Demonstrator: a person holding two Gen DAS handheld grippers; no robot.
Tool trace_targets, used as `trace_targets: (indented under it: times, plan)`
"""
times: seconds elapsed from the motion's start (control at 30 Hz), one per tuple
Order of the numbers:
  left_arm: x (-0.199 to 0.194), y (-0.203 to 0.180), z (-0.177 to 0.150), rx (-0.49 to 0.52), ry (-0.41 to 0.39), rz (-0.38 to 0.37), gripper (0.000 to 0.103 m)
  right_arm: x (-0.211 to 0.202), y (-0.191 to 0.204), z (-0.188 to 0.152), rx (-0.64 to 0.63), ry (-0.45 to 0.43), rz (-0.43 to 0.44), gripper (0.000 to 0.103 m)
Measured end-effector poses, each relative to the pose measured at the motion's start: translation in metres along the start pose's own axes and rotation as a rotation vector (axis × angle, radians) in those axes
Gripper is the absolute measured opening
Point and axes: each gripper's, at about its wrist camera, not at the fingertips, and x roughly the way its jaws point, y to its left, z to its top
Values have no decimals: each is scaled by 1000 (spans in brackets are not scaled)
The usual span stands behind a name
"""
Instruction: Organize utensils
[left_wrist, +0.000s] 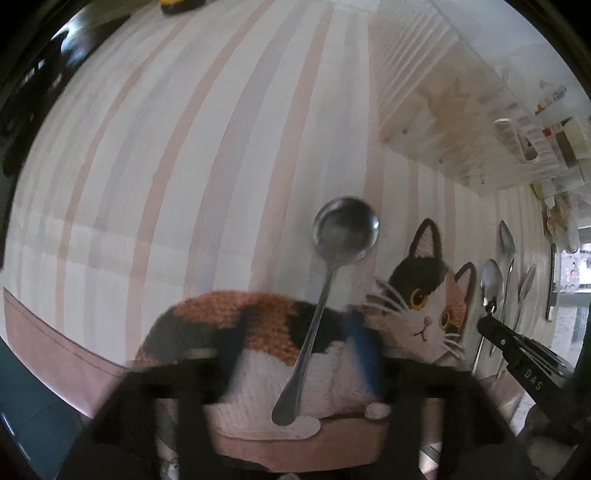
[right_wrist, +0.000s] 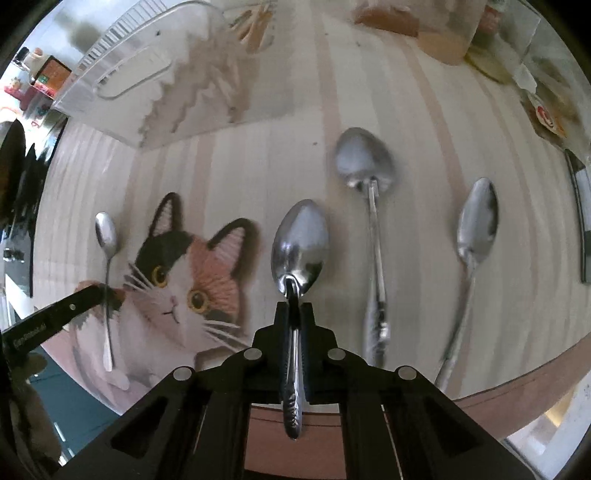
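A round-bowled steel spoon (left_wrist: 345, 232) lies on the cat-print mat (left_wrist: 229, 317), its handle running down between the fingers of my left gripper (left_wrist: 301, 363). That gripper is open, its blurred fingers standing wide on either side of the handle and clear of it. My right gripper (right_wrist: 295, 310) is shut on the handle of an oval spoon (right_wrist: 301, 247), bowl pointing away. Two more spoons (right_wrist: 365, 158) (right_wrist: 476, 221) lie to its right on the striped tablecloth. In the right wrist view the small round spoon (right_wrist: 106, 236) sits far left by a left finger (right_wrist: 70, 308).
A clear plastic slotted organizer (right_wrist: 147, 74) stands at the back of the table, also seen as the organizer (left_wrist: 424, 110) from the left. Packets and clutter (right_wrist: 546, 110) crowd the far right. The table's rounded front edge (right_wrist: 517, 402) is close below the grippers.
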Motion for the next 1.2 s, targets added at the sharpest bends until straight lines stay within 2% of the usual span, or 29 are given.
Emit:
trace_targets:
  times: [0.1,0.27,0.37,0.43,0.5,0.53,0.83,0.87,0.9,1.07,1.2]
  plan:
    - [-1,-13,6,75,-38,65,70,1,7,-1,15,-8,-11,6]
    - [14,-36,18,174,-38,159,70,1,5,-1,27,-21,-36,6]
    - [18,-39,24,182,-49,167,68,1,3,-1,39,-25,-45,6]
    - [18,-38,27,185,-65,158,62,-5,-16,3,43,-25,-45,6]
    - [16,-45,25,199,-83,155,43,-5,-12,2,46,-26,-51,6]
    - [17,-49,24,210,-88,156,37,-4,-10,1,46,-27,-57,6]
    - [18,-65,25,215,-83,168,35,0,3,4,53,-30,-70,6]
    - [17,-67,23,217,-85,168,32,0,3,4,54,-31,-69,6]
    - [15,-66,21,217,-87,166,0,0,2,3,54,-32,-68,6]
    - [5,-63,15,221,-92,159,0,-8,-2,5,59,-41,-48,2]
    - [-6,-43,10,172,-80,114,0,-13,-9,9,70,-47,-37,2]
